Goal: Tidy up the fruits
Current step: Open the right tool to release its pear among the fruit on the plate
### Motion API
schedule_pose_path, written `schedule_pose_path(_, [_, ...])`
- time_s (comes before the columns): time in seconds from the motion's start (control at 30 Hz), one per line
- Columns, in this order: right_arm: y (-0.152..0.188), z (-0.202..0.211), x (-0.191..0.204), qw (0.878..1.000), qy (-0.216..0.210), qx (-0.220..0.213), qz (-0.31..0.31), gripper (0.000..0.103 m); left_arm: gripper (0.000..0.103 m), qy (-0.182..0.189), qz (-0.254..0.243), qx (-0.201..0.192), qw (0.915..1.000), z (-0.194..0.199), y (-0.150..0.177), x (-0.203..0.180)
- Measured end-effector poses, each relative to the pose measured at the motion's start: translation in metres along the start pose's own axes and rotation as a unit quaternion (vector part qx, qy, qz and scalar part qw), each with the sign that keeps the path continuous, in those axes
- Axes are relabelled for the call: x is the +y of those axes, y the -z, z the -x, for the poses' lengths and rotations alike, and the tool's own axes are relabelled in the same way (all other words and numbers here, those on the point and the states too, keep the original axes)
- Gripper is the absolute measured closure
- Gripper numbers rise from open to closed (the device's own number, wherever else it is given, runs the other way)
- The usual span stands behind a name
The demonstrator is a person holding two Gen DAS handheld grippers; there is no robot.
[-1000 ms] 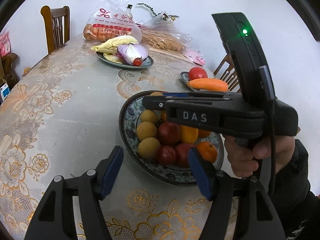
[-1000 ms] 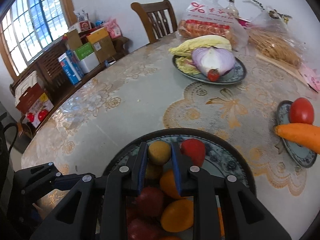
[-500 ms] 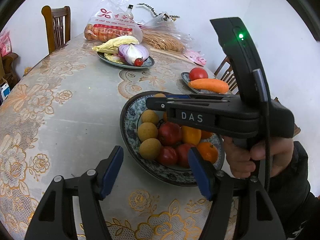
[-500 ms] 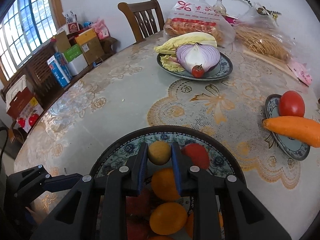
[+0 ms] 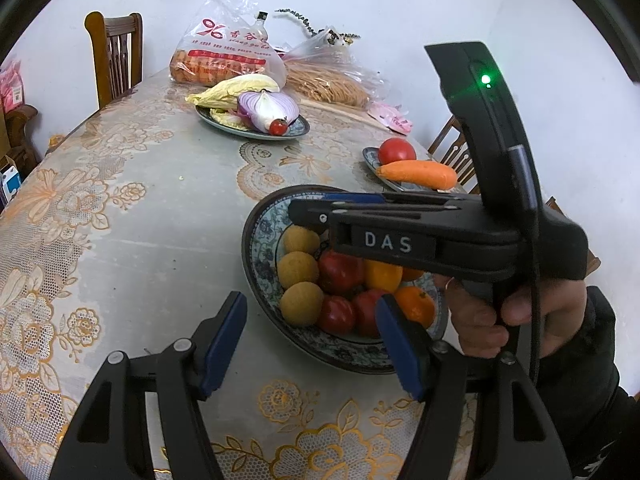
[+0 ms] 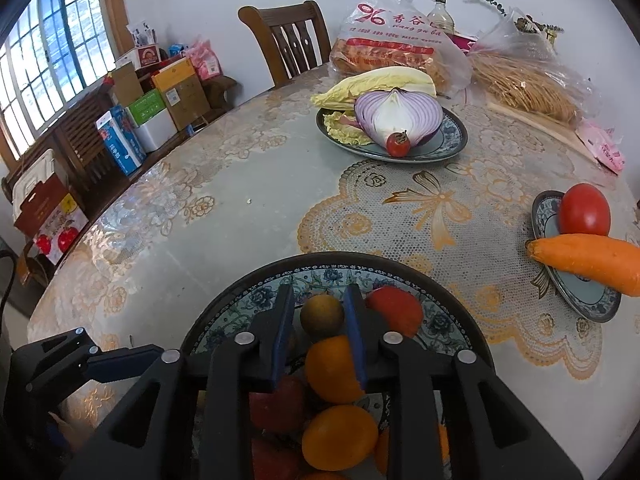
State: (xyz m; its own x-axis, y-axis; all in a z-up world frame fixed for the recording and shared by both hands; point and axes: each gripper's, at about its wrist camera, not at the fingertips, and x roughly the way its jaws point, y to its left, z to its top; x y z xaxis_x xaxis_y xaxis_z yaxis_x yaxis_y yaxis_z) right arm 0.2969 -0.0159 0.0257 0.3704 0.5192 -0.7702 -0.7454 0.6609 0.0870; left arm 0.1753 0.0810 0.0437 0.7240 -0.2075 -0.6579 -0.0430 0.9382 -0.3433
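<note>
Lace-patterned cloth in gold and cream covers the round table (image 5: 140, 220). From the left wrist, the left gripper (image 5: 312, 308) hovers at the near edge of the blue-and-white patterned bowl with the dark rim (image 5: 260, 240), its blue pads wide apart and holding nothing. The bowl already carries the fruit: round brown fruits (image 5: 298, 270) on its left side, dark red ones (image 5: 340, 272) in the middle, oranges (image 5: 414, 306) on the right. Across it lies the right gripper (image 5: 304, 214), side-on, in a person's hand (image 5: 480, 320), with white letters "DAS" on its body. Far back, a clear plastic bag (image 5: 224, 56) bears a big red mark like "%", the characters 香谷, and smaller lines I can't read.

From the right wrist, the right gripper (image 6: 318, 320) points down into the far part of the bowl. Its jaws have just been opening, and one small brown fruit (image 6: 322, 314) sits between the pads, seemingly let go, resting above an orange (image 6: 332, 368) and beside a red fruit (image 6: 394, 310).

My worry is that perch. If the pads drag on the fruit as they pull back, it may roll toward the far rim or off the heap; a knock on the orange below could shift the pile. The left gripper's right finger is also near the rim and could nudge the bowl.

Cartons on the sideboard (image 6: 120, 140) carry print too small to read; one box shows red apples (image 6: 56, 240).
</note>
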Motion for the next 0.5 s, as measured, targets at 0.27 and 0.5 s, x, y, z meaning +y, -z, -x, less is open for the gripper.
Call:
schedule_pose_path(0.27, [0.0016, 0.0000, 0.0024, 1.000, -0.016, 0.002, -0.001, 0.048, 0.033, 0.000, 0.000, 0.000, 1.0000, -0.0002, 0.0000, -0.0003])
schedule_pose_path(0.5, [0.0041, 0.0004, 0.0037, 0.999, -0.033, -0.002, -0.008, 0.024, 0.033, 0.000, 0.000, -0.003, 1.0000, 0.0009, -0.0002, 0.0003])
